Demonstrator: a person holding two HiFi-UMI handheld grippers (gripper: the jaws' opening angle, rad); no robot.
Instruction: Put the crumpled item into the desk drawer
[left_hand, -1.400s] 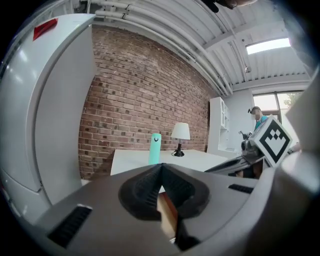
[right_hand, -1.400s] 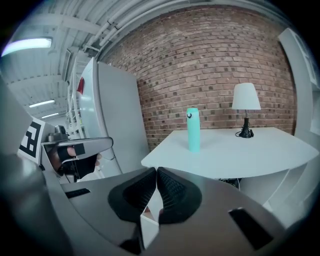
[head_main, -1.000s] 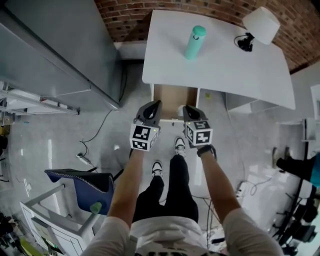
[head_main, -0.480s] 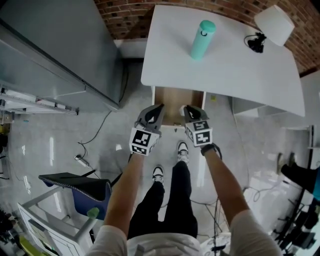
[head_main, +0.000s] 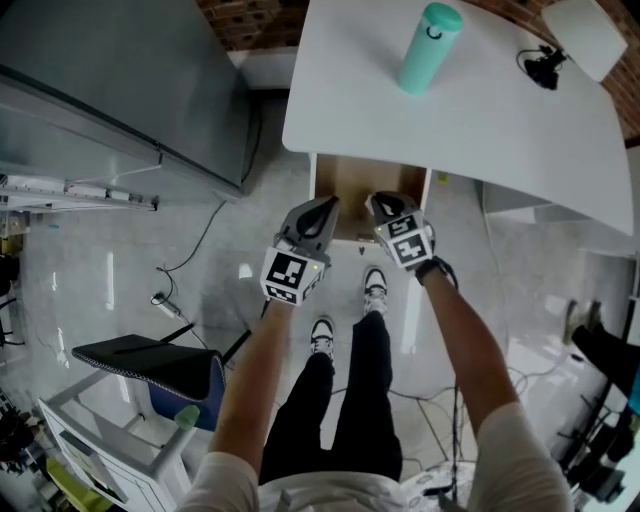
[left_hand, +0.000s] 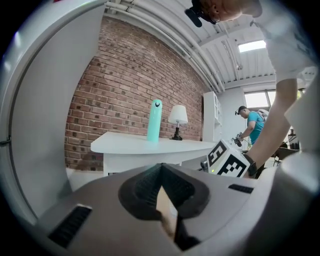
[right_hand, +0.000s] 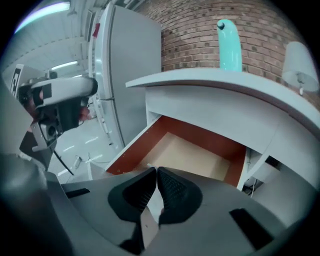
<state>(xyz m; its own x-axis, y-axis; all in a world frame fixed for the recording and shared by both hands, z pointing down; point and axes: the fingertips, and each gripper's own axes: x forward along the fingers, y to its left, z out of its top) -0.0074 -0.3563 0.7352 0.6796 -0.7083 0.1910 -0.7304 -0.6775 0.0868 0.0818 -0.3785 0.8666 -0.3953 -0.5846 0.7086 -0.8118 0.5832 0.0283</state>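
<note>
Right gripper view, crumpled item: small white crumpled item (right_hand: 154, 201) is sitting pinched btwn the pads of the right gripper (right_hand: 156, 173), w/ only a pale sliver showing. It's hanging above the near end of the drawer, not lying in it.
Right gripper: jaws are clamping narrow on the crumpled item, tips nearly touching. It's pointing steeply down twd the drawer.
Drawer: open desk drawer w/ light wood bottom and reddish-brown sides (right_hand: 197, 155) is standing pulled out under the desktop.
Left gripper: on the left gripper (left_hand: 161, 166) the jaws are meeting at the tips. A tan sliver is showing in the gap behind them, can't tell what. In head view it's hovering just beside the right gripper, at the drawer's front left.
Desk: white desk w/ curved top (head_main: 480, 115) is carrying bottle and lamp.
Bottle: tall teal cylindrical bottle (head_main: 430, 47) is standing upright on the desk.
Lamp: white-shaded lamp w/ black base (head_main: 588, 22) is sitting at the far right corner, well apart from the bottle.
Surroundings: red brick wall (left_hand: 115, 100) is running behind the desk. Big grey cabinet (head_main: 120, 90) is standing to its left. Blue chair (head_main: 150, 368) is sitting lower left. Person in teal shirt (left_hand: 253, 124) is standing in the bkgd.
</note>
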